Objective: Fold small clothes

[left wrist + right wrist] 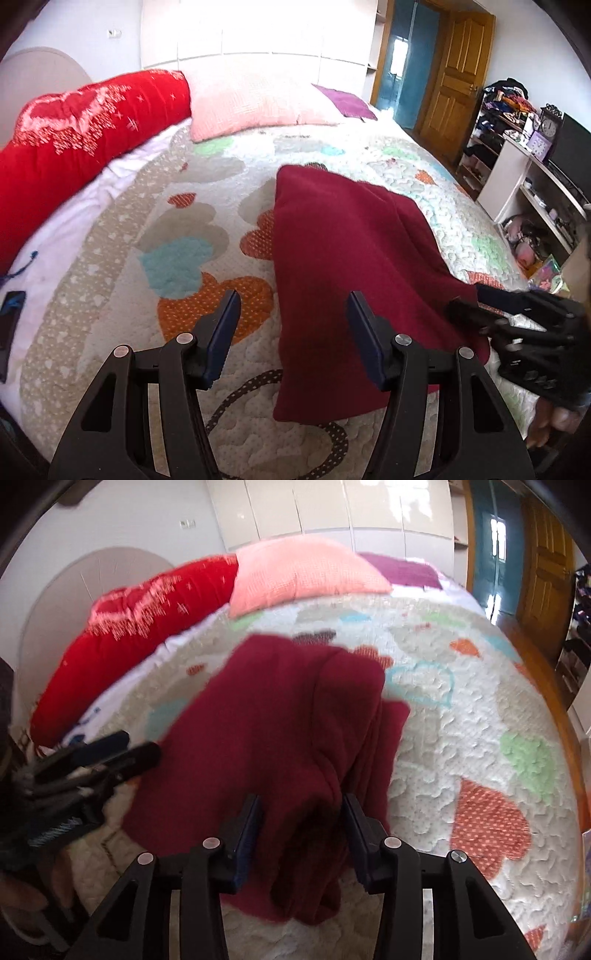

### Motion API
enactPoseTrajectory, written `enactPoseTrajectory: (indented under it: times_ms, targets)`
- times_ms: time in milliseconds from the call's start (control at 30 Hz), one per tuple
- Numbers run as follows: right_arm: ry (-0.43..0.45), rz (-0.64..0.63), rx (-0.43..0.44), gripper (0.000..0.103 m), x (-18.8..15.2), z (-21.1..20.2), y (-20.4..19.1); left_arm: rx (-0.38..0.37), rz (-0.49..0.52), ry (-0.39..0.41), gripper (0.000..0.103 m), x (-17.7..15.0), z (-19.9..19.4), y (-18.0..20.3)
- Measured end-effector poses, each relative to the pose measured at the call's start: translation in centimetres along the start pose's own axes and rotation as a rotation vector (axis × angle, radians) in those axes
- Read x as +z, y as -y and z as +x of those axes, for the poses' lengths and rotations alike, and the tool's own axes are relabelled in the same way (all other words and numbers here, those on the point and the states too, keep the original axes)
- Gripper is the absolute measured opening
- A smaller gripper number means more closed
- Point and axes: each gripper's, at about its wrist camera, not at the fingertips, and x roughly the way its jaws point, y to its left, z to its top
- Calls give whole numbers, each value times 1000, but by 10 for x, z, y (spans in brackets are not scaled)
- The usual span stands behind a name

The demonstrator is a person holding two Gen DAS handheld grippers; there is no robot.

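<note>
Right now your left gripper (293, 306) hovers with fingers spread wide, nothing between them; its right finger (364, 325) overlaps the garment's left edge in view, contact unclear. The garment (354, 277), maroon, lies on the bed (207, 206), on the heart-print quilt (177, 258). Its long axis runs away from you toward the pillows, and its near edge is low in the left wrist view. Your right gripper (301, 812) is set narrower, with a bunched fold of the garment (280, 720) rising between the fingers; I cannot tell whether they pinch it, as the view is blurred. At the bed's head sit a red pillow (81, 136), a pink pillow (255, 99) and a purple cloth (347, 101). Shelves (498, 122) by the door hold piled clothes and a clock (549, 127).
</note>
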Motion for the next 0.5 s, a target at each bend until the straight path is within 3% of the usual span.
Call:
enactPoseTrajectory:
  times_ms: [100,500]
  targets:
    - [64,0,-43,51,-1,-25,-5,-2,-18,22,60,0,-10,1]
    - [122,1,-59,52,-5,-51,-22,16,-19,82,60,1,-30,8]
